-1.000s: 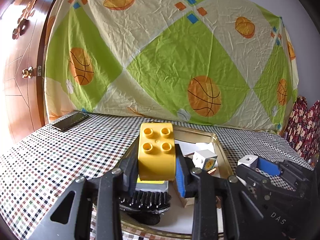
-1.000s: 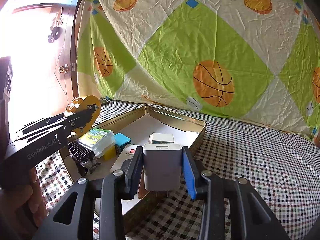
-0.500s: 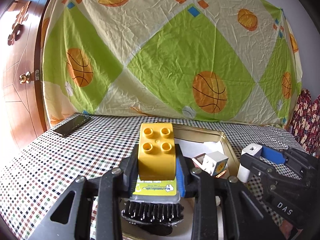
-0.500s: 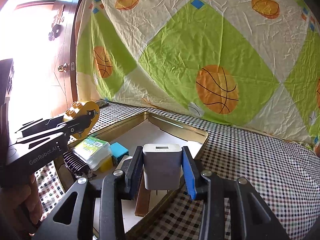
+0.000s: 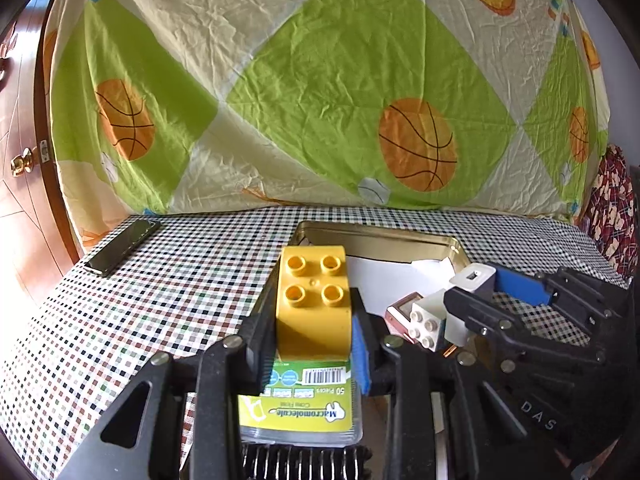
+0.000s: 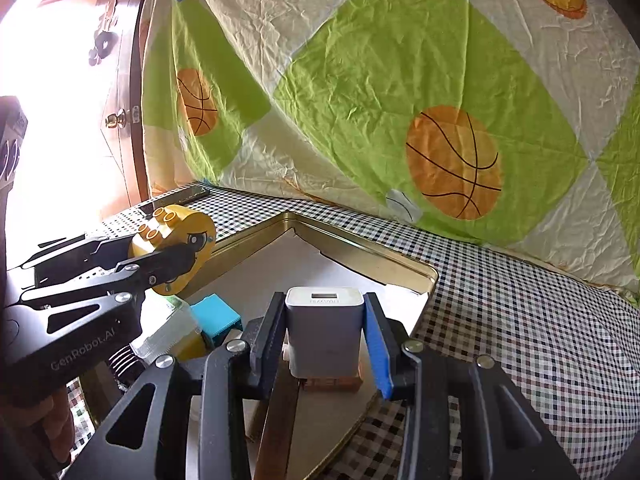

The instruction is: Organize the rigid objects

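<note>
Yellow brick (image 5: 313, 312) sits clamped between the left fingers (image 5: 262, 330).

A basketball-print sheet (image 5: 320, 92) hangs behind the checkered tabletop (image 5: 168, 280); a wooden door (image 5: 20, 184) stands left, brightly lit.

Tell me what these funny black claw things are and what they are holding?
They are two grabbing tools, and a person holds one in each hand. Each tool has a small camera that looks out along its two fingers, so each picture is one tool's view.

In the left tool's picture, the left claw squeezes a yellow toy brick. In the right tool's picture, the right claw squeezes a white phone charger.

Both hang over a gold tin tray on a checked tablecloth. In the tray lie a blue block, a clear plastic box and a white toy brick. A phone lies on the cloth.
</note>
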